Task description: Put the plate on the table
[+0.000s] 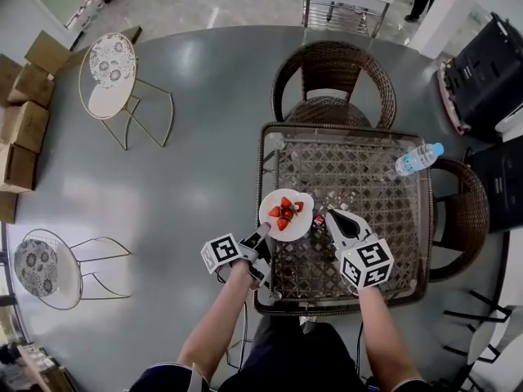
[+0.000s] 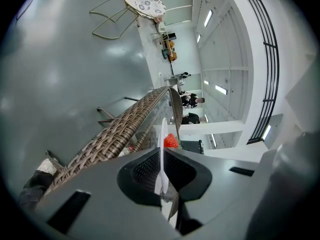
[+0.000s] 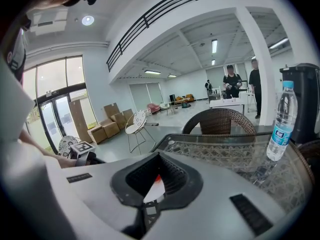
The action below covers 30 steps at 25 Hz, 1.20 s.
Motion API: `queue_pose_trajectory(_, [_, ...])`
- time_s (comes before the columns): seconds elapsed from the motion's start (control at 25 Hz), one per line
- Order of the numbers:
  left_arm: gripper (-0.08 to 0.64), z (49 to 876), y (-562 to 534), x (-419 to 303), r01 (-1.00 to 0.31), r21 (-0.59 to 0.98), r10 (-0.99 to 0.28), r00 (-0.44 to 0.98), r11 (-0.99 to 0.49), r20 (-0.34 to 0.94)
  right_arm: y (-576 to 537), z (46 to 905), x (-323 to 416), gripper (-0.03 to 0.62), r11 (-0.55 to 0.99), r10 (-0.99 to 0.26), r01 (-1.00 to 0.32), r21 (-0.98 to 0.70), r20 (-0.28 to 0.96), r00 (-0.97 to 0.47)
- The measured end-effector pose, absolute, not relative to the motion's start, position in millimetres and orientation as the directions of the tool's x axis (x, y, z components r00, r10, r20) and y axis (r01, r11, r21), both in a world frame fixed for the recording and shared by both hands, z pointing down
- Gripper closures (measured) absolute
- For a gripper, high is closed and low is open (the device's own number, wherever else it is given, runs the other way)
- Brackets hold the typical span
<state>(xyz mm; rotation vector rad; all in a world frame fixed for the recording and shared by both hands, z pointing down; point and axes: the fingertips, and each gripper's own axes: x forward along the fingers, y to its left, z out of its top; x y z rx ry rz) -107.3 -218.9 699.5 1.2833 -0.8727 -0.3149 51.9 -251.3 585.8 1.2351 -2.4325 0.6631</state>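
Observation:
A white plate with several strawberries is over the near left part of the glass-topped wicker table; I cannot tell whether it touches the glass. My left gripper is shut on the plate's near left rim. In the left gripper view the plate shows edge-on between the jaws, with a strawberry beyond them. My right gripper holds the plate's right rim, and the right gripper view has a white wedge of plate pinched between its jaws.
A water bottle lies on the table's far right corner. Wicker chairs stand behind and to the right of the table. Two white metal chairs and cardboard boxes are on the floor at left.

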Motion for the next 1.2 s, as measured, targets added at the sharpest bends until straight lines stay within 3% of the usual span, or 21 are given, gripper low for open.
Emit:
queue_pose_trajectory(0.64, [0.541, 711, -220, -109, -0.282, 0.904, -0.629, 0.651, 0.321, 0.426, -256, 592, 45, 0.586, 0.508, -0.654, -0.819, -0.266, 0.499, -0.568])
queue_pose_trajectory(1.2, [0.538, 723, -219, -107, -0.467, 0.794, -0.573, 0.552, 0.388, 0.605, -251, 597, 47, 0.586, 0.501, -0.646, -0.816, -0.288, 0.503, -0.574])
